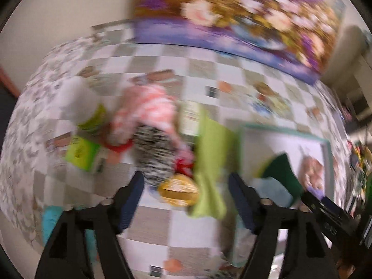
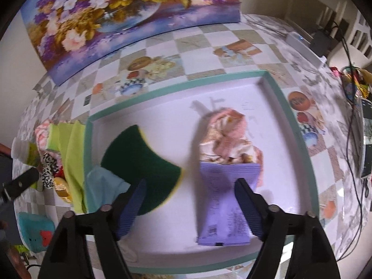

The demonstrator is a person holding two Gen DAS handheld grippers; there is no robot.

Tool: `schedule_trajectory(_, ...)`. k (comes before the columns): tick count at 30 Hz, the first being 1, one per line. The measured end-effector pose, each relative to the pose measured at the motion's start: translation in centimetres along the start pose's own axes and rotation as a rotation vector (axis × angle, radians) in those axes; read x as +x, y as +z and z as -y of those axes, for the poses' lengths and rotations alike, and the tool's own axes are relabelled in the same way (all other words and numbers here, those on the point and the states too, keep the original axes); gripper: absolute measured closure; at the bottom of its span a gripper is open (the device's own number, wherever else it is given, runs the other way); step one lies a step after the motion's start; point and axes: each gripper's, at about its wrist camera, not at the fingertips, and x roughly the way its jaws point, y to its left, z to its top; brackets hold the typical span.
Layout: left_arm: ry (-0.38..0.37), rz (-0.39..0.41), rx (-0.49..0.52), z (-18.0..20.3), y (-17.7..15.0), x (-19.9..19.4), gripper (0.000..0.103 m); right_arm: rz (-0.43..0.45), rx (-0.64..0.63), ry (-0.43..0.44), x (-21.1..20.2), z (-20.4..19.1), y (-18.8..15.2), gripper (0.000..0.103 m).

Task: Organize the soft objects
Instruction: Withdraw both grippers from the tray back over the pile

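Soft objects sit in two groups: inside the teal-rimmed tray [image 2: 274, 86] lie a green sponge [image 2: 139, 160], a purple packet [image 2: 223, 200], a pink patterned cloth [image 2: 230, 137] and a pale blue cloth [image 2: 102, 186]. Beside it on the checkered tablecloth [image 2: 200, 39] crowd a lime cloth [image 1: 209, 153], a zebra-print piece [image 1: 155, 153] and a pink cloth [image 1: 146, 109]. Both the left gripper [image 1: 186, 200] and the right gripper [image 2: 189, 205] stand wide, holding nothing.

Left claw [image 1: 186, 200] and right claw [image 2: 189, 203] both point downward, jaws spread, empty.
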Motion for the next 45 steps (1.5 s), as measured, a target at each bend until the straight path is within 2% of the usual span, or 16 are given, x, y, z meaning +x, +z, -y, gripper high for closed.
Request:
schedule_trajectory(2,0.034,0.016,-0.028,-1.5,0.2,-0.1,0.023,0.014,-0.005,0.018,0.0,-0.5,0.0,0.013)
schedule_trajectory(4,0.058,0.026,-0.052,-2.5,0.3,-0.2,0.023,0.032,-0.007,0.029,-0.1,-1.0,0.0,0.002)
schedule_trajectory(5,0.066,0.03,-0.063,-3.1,0.4,-0.2,0.022,0.045,-0.013,0.037,-0.2,-1.3,0.0,0.001)
schedule_trajectory(8,0.074,0.045,-0.078,-4.0,0.6,-0.3,0.014,0.088,-0.038,0.067,-0.8,-2.1,0.0,0.001)
schedule_trajectory(11,0.078,0.067,-0.074,-4.3,0.7,-0.6,0.014,0.135,-0.063,0.096,-1.6,-2.9,-0.1,0.001)
schedule_trajectory(18,0.089,0.098,-0.065,-5.1,1.0,-0.6,0.014,0.156,-0.175,0.135,-1.3,-5.5,-0.6,0.001)
schedule_trajectory(24,0.101,0.127,-0.091,-6.8,1.3,-0.8,0.013,0.26,-0.262,0.161,-2.3,-8.0,-0.9,0.0)
schedule_trajectory(28,0.114,0.153,-0.111,-8.1,1.4,-1.1,0.004,0.265,-0.293,0.199,-2.3,-9.8,-0.8,0.0)
schedule_trajectory(31,0.109,0.168,-0.143,-9.5,1.5,-1.3,0.004,0.247,-0.303,0.249,-1.8,-11.0,-0.8,0.0)
schedule_trajectory(35,0.101,0.177,-0.198,-11.4,1.6,-1.4,0.004,0.256,-0.354,0.269,-2.1,-13.2,-0.8,0.0)
schedule_trajectory(41,0.112,0.193,-0.242,-13.7,1.7,-1.5,0.003,0.249,-0.378,0.326,-3.4,-15.7,1.2,0.0)
schedule_trajectory(43,0.107,0.201,-0.261,-14.5,1.7,-1.5,0.003,0.238,-0.396,0.325,-3.5,-16.5,1.9,0.0)
schedule_trajectory(45,0.096,0.201,-0.29,-15.6,1.8,-1.3,0.003,0.22,-0.43,0.288,-3.5,-17.5,2.5,0.0)
